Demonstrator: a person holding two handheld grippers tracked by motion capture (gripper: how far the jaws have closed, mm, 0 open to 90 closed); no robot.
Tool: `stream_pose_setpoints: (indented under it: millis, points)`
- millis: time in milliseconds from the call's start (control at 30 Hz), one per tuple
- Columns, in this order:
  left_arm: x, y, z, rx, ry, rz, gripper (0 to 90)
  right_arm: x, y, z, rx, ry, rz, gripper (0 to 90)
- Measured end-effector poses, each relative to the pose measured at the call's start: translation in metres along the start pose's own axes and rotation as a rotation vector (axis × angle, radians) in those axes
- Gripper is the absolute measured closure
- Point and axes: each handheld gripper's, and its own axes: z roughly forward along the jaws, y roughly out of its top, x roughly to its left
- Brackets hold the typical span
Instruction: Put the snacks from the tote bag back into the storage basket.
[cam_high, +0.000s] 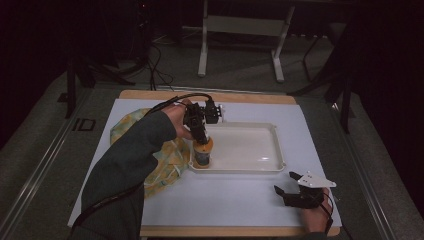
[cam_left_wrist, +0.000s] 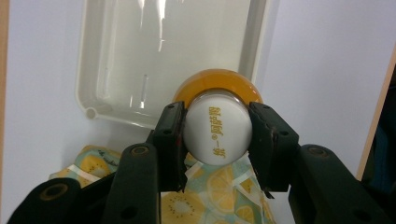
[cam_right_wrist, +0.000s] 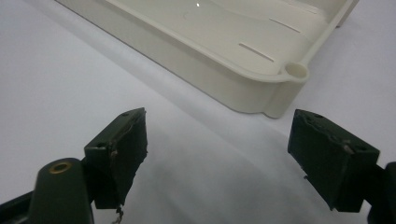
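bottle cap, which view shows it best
The left gripper view: the white bottle cap sits close up between the jaws, its print readable. In the high view the gripper hides it; the right gripper view shows the tray.

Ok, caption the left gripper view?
Left tongs clamp bottle's white cap above tray corner.

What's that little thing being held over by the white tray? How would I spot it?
Find the white tray in the middle of the table; at its near left corner stands a small bottle. The left tool clamps its white cap from above. Its orange band and white printed cap set it apart from the lemon-patterned cloth beside it.
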Motion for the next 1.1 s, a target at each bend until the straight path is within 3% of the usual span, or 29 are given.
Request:
stream_pose_setpoints:
  millis: [633,1100]
  points:
    - [-0.002,0.001,0.014,0.037,-0.011,0.017,59.1,0.000,0.000,0.000,0.000,0.002,0.003,19.2]
    - [-0.003,0.002,0.016,0.029,-0.018,0.018,57.9,0.000,0.000,0.000,0.000,0.000,0.000,19.2]
